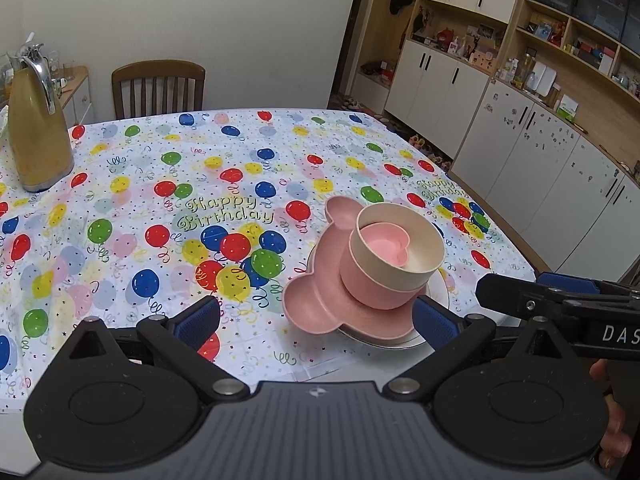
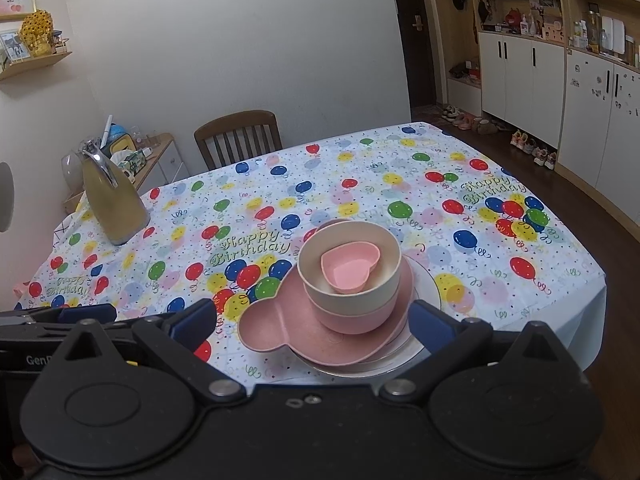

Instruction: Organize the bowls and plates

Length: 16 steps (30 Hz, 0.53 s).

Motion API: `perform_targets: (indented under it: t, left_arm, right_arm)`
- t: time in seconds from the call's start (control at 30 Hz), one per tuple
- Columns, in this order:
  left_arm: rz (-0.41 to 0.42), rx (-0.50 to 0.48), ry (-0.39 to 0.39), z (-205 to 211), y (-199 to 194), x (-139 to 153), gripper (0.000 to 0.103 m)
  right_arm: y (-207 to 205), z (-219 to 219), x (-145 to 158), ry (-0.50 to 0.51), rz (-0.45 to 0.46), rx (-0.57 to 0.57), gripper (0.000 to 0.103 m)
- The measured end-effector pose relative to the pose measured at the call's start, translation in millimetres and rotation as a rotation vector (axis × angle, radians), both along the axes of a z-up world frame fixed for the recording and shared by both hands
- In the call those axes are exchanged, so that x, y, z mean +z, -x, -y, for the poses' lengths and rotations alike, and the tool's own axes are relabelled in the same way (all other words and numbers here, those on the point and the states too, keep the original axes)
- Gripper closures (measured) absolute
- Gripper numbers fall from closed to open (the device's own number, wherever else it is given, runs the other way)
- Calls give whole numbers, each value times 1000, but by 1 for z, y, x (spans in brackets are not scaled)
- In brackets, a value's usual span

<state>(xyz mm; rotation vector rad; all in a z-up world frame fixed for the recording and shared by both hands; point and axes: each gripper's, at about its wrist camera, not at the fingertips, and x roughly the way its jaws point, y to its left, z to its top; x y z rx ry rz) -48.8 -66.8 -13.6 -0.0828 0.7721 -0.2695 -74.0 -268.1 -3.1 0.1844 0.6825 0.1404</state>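
One stack stands near the table's front edge. A white plate (image 2: pixel 424 292) is at the bottom, with a pink mouse-shaped plate (image 2: pixel 268 328) on it. On that sits a pink bowl (image 2: pixel 352 318), a cream bowl (image 2: pixel 316 276) nested in it, and a small pink heart-shaped dish (image 2: pixel 348 268) inside. The stack also shows in the left wrist view, with the mouse plate (image 1: pixel 312 304) and the cream bowl (image 1: pixel 384 268). My left gripper (image 1: pixel 316 320) is open and empty, just short of the stack. My right gripper (image 2: pixel 312 322) is open and empty, its fingers either side of the stack's near edge.
A balloon-print tablecloth (image 2: pixel 360 184) covers the table. A gold thermos jug (image 2: pixel 112 200) stands at the far left. A wooden chair (image 2: pixel 240 136) is behind the table. Cabinets (image 2: pixel 520 76) and shoes line the right wall. The right gripper's body (image 1: pixel 560 308) shows in the left wrist view.
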Motion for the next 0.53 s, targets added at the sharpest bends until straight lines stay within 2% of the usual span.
perform_targets:
  t: [0.53]
  left_arm:
    - [-20,-34,10,-1,-15,-7,0]
  right_arm:
    - [-6,2,-3,-6,-12,-24,0]
